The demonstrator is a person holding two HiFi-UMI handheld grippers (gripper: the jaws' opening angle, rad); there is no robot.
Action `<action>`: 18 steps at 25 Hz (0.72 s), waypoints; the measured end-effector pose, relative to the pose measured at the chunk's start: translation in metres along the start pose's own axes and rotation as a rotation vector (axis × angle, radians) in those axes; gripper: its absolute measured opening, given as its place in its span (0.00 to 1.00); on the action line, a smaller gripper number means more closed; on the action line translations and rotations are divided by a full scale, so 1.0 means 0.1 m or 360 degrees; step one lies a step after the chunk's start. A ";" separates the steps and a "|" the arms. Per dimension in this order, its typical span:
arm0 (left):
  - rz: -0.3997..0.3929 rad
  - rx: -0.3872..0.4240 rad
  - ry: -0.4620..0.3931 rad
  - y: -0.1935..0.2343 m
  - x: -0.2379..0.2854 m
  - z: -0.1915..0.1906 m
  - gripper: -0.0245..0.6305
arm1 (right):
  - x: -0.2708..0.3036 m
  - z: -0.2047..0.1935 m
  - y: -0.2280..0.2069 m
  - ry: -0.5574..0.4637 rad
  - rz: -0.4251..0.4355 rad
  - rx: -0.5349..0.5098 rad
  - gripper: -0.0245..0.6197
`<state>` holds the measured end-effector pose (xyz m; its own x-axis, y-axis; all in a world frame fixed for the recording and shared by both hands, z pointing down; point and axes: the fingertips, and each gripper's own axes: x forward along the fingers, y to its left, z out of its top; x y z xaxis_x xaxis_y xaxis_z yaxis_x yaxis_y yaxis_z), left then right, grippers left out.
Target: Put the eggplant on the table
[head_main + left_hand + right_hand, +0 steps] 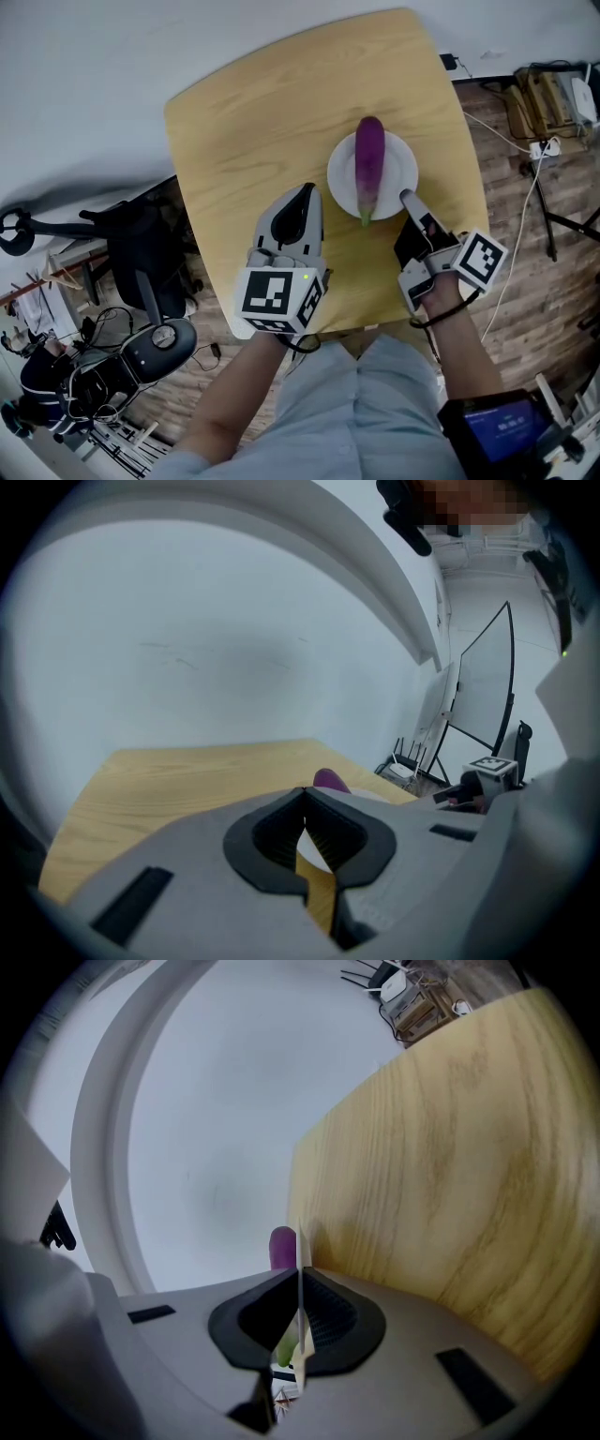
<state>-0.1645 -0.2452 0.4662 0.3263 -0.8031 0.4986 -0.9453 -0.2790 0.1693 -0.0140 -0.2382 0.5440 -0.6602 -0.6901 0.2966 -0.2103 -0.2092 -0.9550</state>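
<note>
Head view: purple eggplant (368,164) lies on white plate (398,167) on the wooden table (253,141), green stem end toward the person. Left gripper (305,190) is just left of the plate, apart from it. Right gripper (406,196) is at the plate's near-right rim.
Left gripper view: left gripper (305,794) jaw tips together, nothing between them; eggplant (330,780) tip beyond.
Right gripper view: right gripper (298,1274) clamped on the plate (298,1241) rim, seen edge-on; eggplant (282,1246) behind it.
</note>
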 end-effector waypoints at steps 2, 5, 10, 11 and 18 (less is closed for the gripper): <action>-0.0046 0.0046 0.0082 -0.02 0.22 -0.11 0.05 | 0.00 0.00 -0.03 0.0000 -0.0009 0.0010 0.06; -0.0124 0.0105 0.0217 -0.10 0.50 -0.32 0.05 | -0.01 0.01 -0.06 -0.0003 -0.0021 0.0017 0.06; -0.0214 0.0142 0.0379 -0.24 0.71 -0.58 0.05 | -0.01 0.05 -0.10 -0.0015 -0.0034 0.0016 0.06; -0.0217 0.0155 0.0391 -0.25 0.73 -0.60 0.05 | -0.01 0.05 -0.11 -0.0017 -0.0035 0.0020 0.06; -0.0245 0.0241 0.0420 -0.34 0.78 -0.61 0.05 | -0.02 0.09 -0.14 -0.0010 -0.0087 -0.0032 0.06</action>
<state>-0.1069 -0.2658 0.5515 0.4345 -0.5872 0.6830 -0.8672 -0.4775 0.1412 -0.0030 -0.2405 0.5564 -0.6429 -0.6823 0.3481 -0.2605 -0.2326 -0.9370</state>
